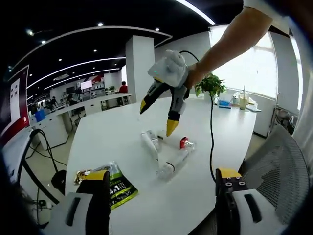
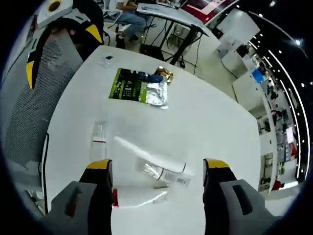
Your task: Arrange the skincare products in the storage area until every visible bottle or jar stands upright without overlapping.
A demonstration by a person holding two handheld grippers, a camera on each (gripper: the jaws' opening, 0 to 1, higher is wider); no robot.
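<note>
Hovering over the round white counter (image 1: pixel 205 196), the right hand-held gripper (image 1: pixel 155 116) hung with its yellow-tipped jaws spread and nothing between them, poised above a loose cluster of skincare items. That cluster served as the landmark: a long white plastic tube (image 2: pixel 146 152), a clear red-capped bottle (image 1: pixel 180 157) and a shorter clear tube (image 2: pixel 161 172) all lay on their sides, touching or crossing one another. A small clear bottle (image 2: pixel 99 138) with a red band lay just beside the cluster — whether upright, I could not tell. A green and silver foil sachet (image 2: pixel 138 88) sat well apart from it, toward the left hand-held gripper (image 1: pixel 161 188), which was likewise released and empty at the counter's edge. The step in hand looked like the first reach — nothing stood upright yet. Next would likely come a descent onto one lying bottle, closing across its body before tipping it onto its base.
</note>
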